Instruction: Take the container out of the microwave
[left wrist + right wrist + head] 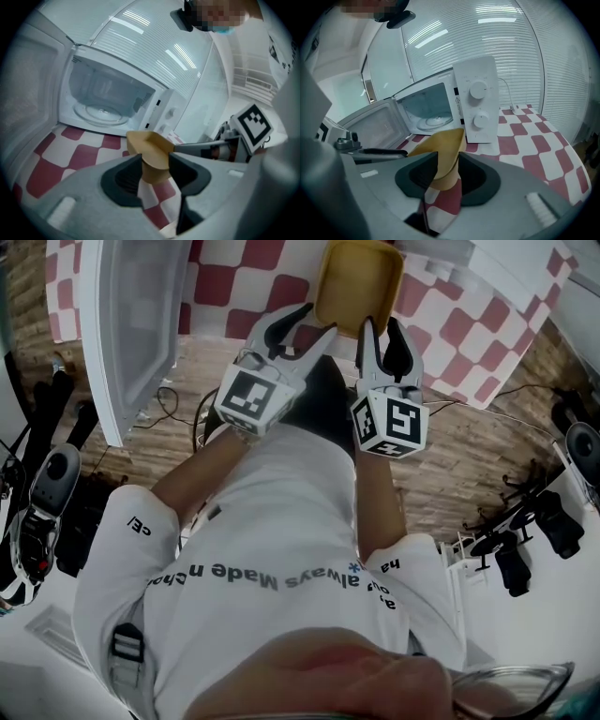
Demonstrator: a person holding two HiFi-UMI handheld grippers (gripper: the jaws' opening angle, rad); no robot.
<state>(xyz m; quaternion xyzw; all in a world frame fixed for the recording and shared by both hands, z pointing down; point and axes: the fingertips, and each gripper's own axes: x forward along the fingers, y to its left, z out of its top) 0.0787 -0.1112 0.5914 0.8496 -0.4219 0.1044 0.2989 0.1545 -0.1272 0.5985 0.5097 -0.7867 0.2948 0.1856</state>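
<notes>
The yellow container [359, 282] hangs outside the microwave over the red-and-white checked tablecloth [234, 277]. Both grippers hold its near rim. My left gripper [321, 319] is shut on its left corner and my right gripper [381, 326] on its right corner. In the left gripper view the container [151, 151] sits pinched between the jaws of the left gripper [154, 171]. The right gripper view shows the container [443, 152] clamped in the right gripper [445, 173]. The white microwave [476, 105] stands open behind it, with only its glass turntable [101, 112] inside.
The microwave door [131, 324] swings out to the left of the grippers, close to the left arm. The table's front edge lies just below the grippers, with wooden floor [487, 446] beyond. Cables and dark equipment [530, 531] lie on the floor at both sides.
</notes>
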